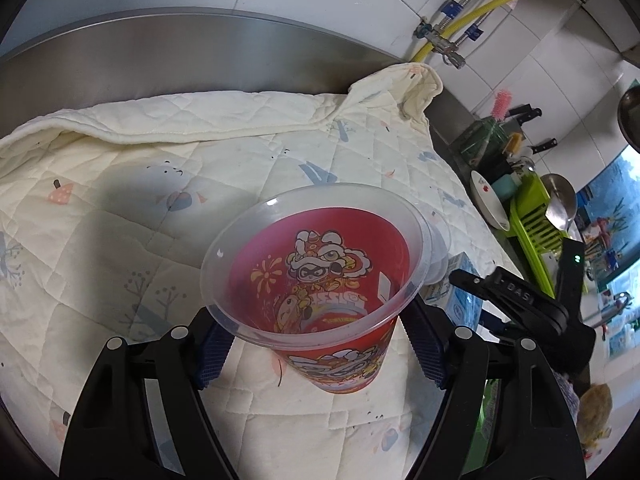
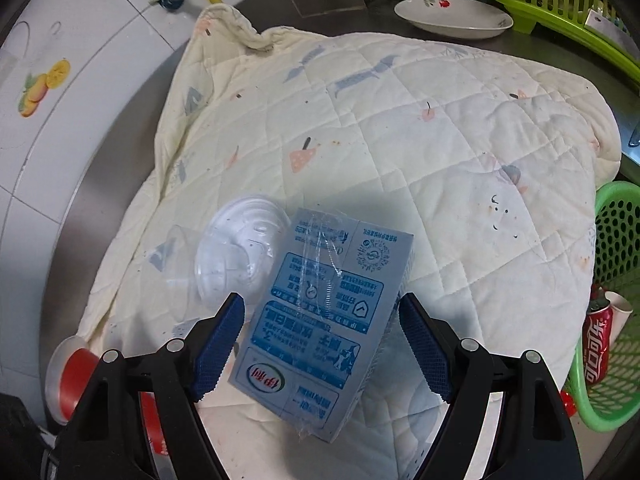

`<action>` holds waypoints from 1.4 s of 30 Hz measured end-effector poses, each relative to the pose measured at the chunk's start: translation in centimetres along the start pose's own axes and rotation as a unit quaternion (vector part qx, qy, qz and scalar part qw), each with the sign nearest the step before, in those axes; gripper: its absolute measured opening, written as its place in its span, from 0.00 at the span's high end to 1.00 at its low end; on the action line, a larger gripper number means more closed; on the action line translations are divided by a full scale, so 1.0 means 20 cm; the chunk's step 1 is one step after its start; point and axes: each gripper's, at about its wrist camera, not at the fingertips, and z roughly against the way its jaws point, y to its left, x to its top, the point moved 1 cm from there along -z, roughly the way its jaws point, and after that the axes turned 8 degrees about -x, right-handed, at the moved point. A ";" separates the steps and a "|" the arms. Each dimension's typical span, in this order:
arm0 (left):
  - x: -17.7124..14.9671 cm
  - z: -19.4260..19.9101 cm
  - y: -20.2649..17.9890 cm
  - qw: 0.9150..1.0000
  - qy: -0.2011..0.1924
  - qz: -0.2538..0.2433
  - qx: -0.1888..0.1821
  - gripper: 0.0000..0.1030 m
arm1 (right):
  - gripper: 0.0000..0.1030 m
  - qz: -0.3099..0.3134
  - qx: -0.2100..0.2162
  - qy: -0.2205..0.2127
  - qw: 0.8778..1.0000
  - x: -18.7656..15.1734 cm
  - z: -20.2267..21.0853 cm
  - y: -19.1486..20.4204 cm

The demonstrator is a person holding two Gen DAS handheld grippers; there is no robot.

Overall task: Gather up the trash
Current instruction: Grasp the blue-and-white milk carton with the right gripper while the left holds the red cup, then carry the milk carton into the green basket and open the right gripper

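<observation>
Your left gripper (image 1: 316,344) grips the cup (image 1: 320,280); right gripper (image 2: 320,344) open (pads clear) — centre the carton (image 2: 320,320) before squeezing.

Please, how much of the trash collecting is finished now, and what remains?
Done: a cola can is in the green basket. In hand: the left gripper has the red cup between its jaws, the right gripper the milk carton; whether either grips, I cannot tell. Left: both items and the clear lid on the quilt must go to the basket.
</observation>
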 end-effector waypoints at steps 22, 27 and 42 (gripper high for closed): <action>-0.10 0.06 -0.28 0.999 0.003 -0.045 -0.030 0.28 | 0.32 0.029 0.096 -0.048 0.994 -0.17 0.32 -0.23; -0.14 0.04 -0.37 0.997 0.011 -0.058 -0.040 0.28 | 0.32 0.045 0.089 -0.081 0.992 -0.20 0.42 -0.31; -0.33 -0.07 -0.80 0.988 0.045 -0.117 -0.086 0.28 | 0.32 0.037 -0.005 -0.129 0.991 -0.22 0.63 -1.05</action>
